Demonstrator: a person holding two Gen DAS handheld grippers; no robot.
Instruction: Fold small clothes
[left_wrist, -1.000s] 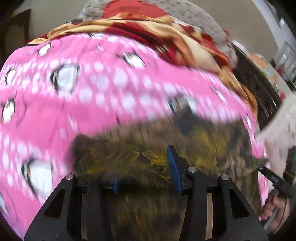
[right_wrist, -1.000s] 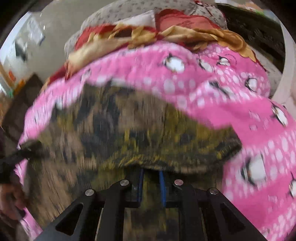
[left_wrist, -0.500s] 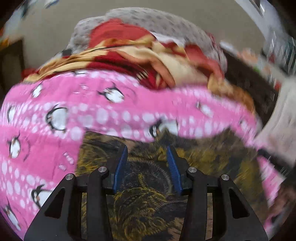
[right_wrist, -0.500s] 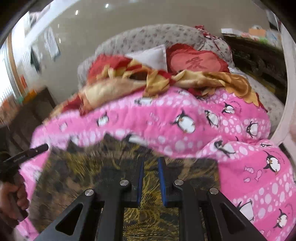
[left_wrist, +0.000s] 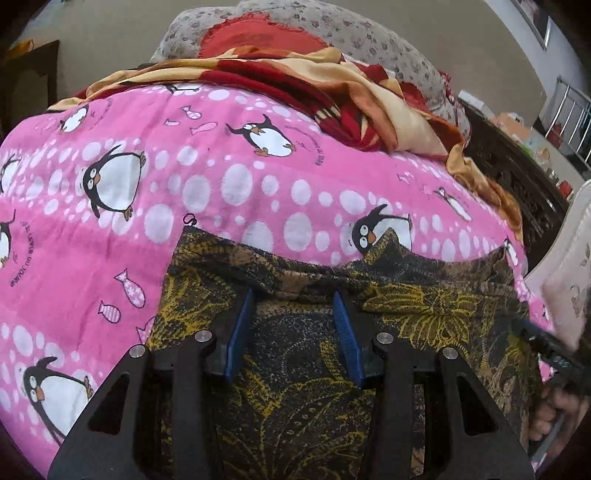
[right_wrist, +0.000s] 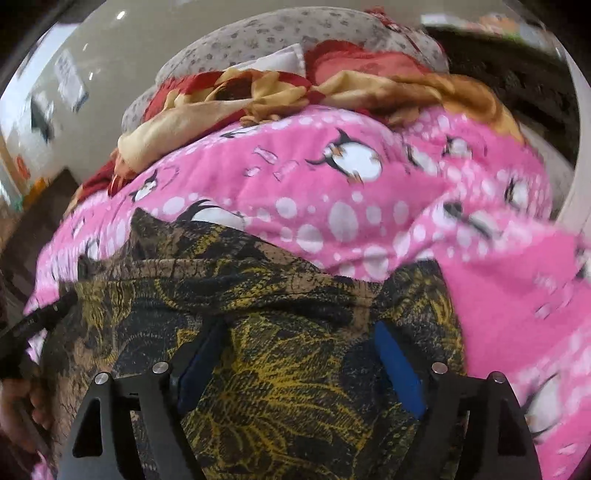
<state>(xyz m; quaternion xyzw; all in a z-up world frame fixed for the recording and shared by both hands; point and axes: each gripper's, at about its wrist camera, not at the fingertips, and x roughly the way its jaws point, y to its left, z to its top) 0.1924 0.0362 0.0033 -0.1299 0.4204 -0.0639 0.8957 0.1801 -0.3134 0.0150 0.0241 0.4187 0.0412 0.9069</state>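
A small dark garment with a yellow and brown leaf print (left_wrist: 303, 369) lies spread on a pink penguin blanket (left_wrist: 147, 206). Its far edge is bunched in a ridge. My left gripper (left_wrist: 293, 306) is open, its blue pads (left_wrist: 238, 332) just above the cloth near that ridge, holding nothing. In the right wrist view the same garment (right_wrist: 273, 387) fills the lower middle. My right gripper (right_wrist: 299, 339) is wide open over it, blue pads (right_wrist: 397, 365) apart, holding nothing. The other gripper shows at each view's side edge (left_wrist: 550, 350).
A red and gold blanket (left_wrist: 332, 88) is heaped behind the pink one, against a grey spotted cushion (left_wrist: 369, 40). Dark carved furniture (left_wrist: 517, 177) stands at the right. The pink blanket (right_wrist: 369, 192) rises in folds to the right in the right wrist view.
Both grippers have opened and let go of the garment, which now lies flat on the pink blanket. The right gripper's jaws went from nearly shut to wide open.
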